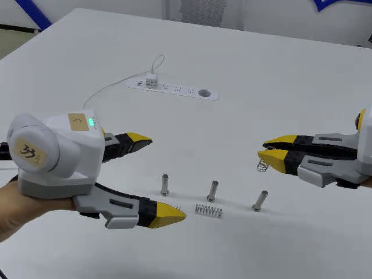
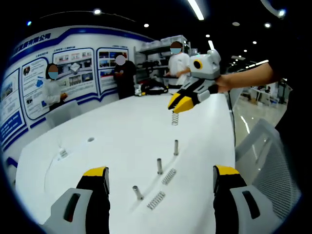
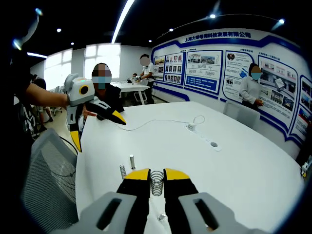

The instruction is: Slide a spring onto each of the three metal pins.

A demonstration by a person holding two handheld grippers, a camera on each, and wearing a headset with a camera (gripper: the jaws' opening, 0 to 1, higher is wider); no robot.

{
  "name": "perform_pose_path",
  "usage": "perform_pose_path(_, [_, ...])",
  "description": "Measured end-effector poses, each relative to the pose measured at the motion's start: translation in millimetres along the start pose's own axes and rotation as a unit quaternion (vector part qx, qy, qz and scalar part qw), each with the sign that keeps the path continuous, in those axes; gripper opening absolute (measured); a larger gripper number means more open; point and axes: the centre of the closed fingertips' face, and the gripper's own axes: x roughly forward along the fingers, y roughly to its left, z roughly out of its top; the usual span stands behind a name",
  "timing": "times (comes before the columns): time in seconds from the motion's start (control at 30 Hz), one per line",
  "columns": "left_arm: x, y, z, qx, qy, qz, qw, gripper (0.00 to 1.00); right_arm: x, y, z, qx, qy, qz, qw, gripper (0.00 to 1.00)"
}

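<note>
Three short metal pins stand in a row on the white table: left pin (image 1: 164, 185), middle pin (image 1: 213, 190), right pin (image 1: 260, 200). My right gripper (image 1: 263, 149) hovers to the right of them, shut on a small spring (image 1: 263, 166) that hangs from its yellow tips; its own view shows that spring (image 3: 156, 183) pinched between the jaws. A loose spring (image 1: 208, 210) lies in front of the middle pin. My left gripper (image 1: 153, 176) is open wide at the left. Its view shows the pins (image 2: 159, 165) and two loose springs (image 2: 168, 176) (image 2: 156, 200) ahead.
A white power strip (image 1: 173, 90) with a plugged charger and a cable lies further back on the table. Several people stand beyond the table in the gripper views. A grey mesh chair (image 3: 48, 180) stands at the table's edge.
</note>
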Motion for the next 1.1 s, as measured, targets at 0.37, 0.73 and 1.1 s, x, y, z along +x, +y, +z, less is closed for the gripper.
perform_pose_path(0.37, [-6.9, 10.7, -9.6, -0.01, 0.012, 0.02, 0.9997, 1.0, -0.4, -16.5, -33.7, 0.028, 0.021, -0.036, 0.9987, 0.11])
perform_pose_path(0.73, [-16.6, 19.8, -18.7, -0.018, 0.025, 0.035, 0.9989, 1.0, 5.2, -25.8, -60.5, 0.068, 0.029, -0.056, 0.9957, 0.11])
perform_pose_path(1.1, [-16.3, 17.0, -22.2, -0.027, 0.025, 0.035, 0.9987, 1.0, 11.9, -22.4, -64.9, 0.079, 0.028, -0.049, 0.9953, 0.11])
